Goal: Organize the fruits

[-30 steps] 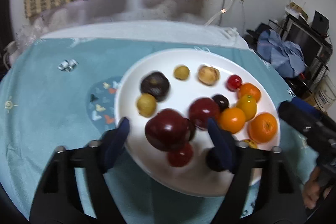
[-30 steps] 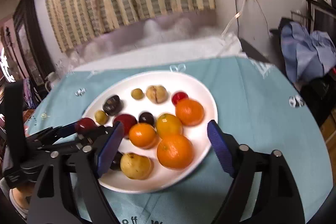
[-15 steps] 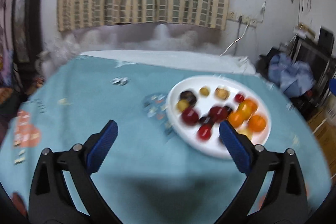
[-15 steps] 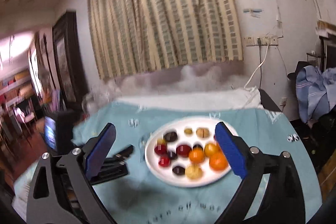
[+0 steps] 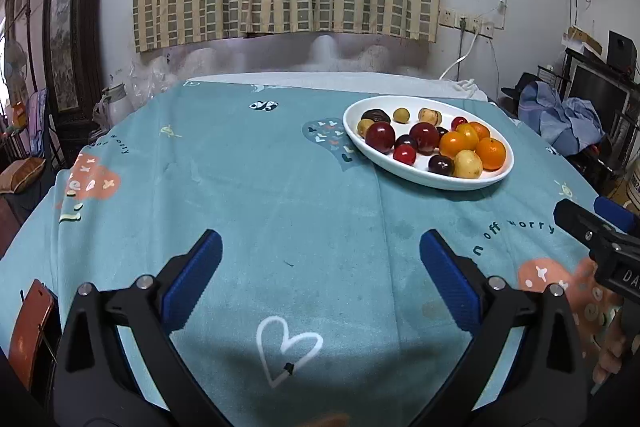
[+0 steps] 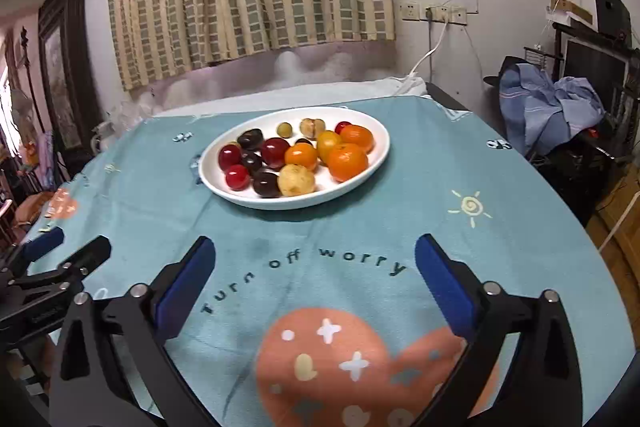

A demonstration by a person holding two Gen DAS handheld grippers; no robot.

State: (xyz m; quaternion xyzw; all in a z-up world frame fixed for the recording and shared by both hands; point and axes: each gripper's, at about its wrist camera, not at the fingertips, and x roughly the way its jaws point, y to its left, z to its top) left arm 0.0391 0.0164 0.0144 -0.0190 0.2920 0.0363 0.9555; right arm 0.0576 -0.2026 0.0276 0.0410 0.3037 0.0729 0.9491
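Standing wide apart over bare cloth, the blue-padded jaws of the left gripper (image 5: 320, 267) are seen with nothing between them; the right gripper (image 6: 314, 265) is likewise spread and empty, its jaws just opening to full width. Both are held above the bench, which is covered by a teal printed tablecloth (image 5: 248, 195). Farther off, a white oval ceramic plate (image 6: 362, 173) is set on the cloth, and the red, dark purple, yellow and orange fruits (image 6: 298, 157) are gathered on it.
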